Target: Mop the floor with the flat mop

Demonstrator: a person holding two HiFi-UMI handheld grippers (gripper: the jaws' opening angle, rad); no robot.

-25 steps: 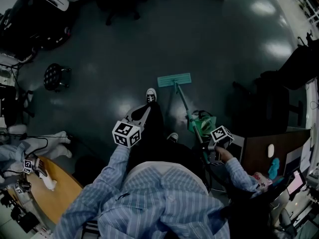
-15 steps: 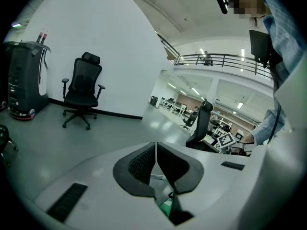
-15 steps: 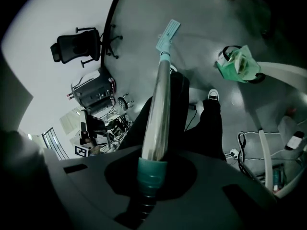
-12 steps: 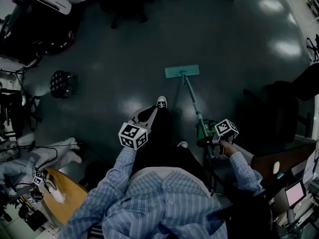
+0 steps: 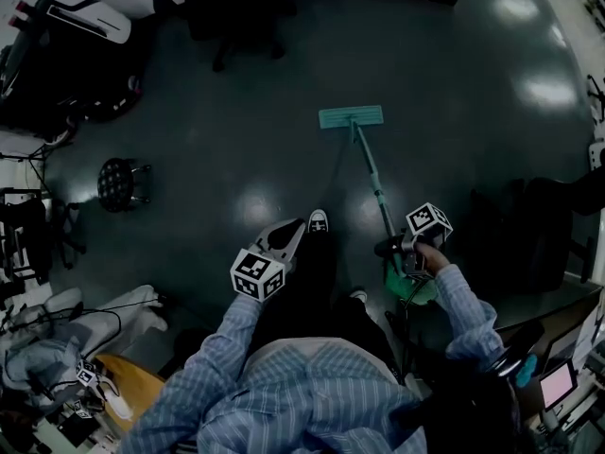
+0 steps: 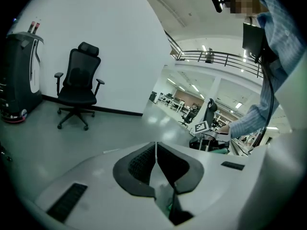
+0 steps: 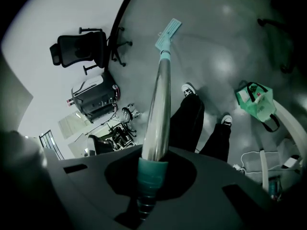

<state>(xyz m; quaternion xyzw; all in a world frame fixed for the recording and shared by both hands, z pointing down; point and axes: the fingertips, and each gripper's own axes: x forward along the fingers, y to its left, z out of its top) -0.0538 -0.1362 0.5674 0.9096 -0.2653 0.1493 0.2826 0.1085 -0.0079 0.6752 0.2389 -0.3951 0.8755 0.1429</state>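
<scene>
**Right gripper [image 7: 151, 175] clamps the mop handle [image 7: 160, 99]; left gripper [image 6: 155, 163] closed on nothing**

The flat mop's teal head [image 5: 352, 116] lies flat on the dark floor [image 5: 236, 112], out in its open middle and well short of the far edge where the wall begins. The handle slants back from the head to the right gripper, whose jaws are clenched around the teal grip at the handle's upper end, the bare metal shaft running out ahead between them. The left gripper is held apart from the mop, over the person's leading shoe [image 5: 318, 221]. Its jaws are pressed together with nothing between them. What looks like a green bag [image 7: 254, 99] sits on the floor just beside the right gripper. A black office chair [image 6: 79, 87] stands at the floor's far edge and a small stool [image 5: 118, 180] towards its left edge.
</scene>
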